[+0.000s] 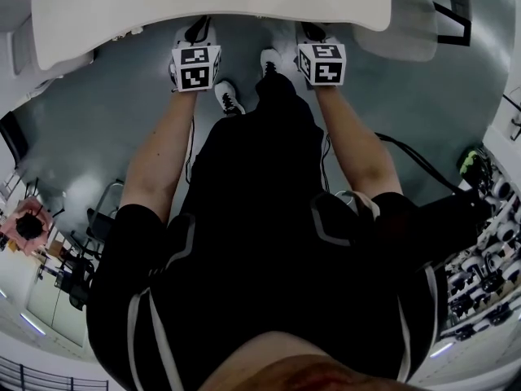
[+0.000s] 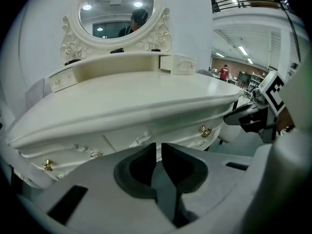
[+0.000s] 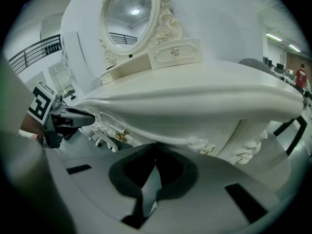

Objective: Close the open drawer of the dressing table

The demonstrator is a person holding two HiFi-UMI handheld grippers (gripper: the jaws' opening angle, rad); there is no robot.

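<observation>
The white dressing table (image 1: 212, 2) fills the top of the head view, and no drawer shows beyond its top edge. In the left gripper view its drawer front (image 2: 131, 140) with gold knobs (image 2: 205, 131) sits tucked under the curved tabletop (image 2: 126, 96). My left gripper (image 2: 158, 147) is shut, tips right at that front, holding nothing. My right gripper (image 3: 155, 147) is shut too, close under the table edge (image 3: 204, 96) beside a gold knob (image 3: 121, 135). Both grippers (image 1: 197, 32) (image 1: 313, 32) reach under the table's front edge, side by side.
An oval mirror (image 2: 117, 9) and small upper drawers (image 2: 178, 64) (image 3: 175, 52) stand on the tabletop. The person's shoes (image 1: 228, 96) rest on the grey floor below. A cable (image 1: 415, 157) and a rack of equipment (image 1: 480, 275) lie to the right.
</observation>
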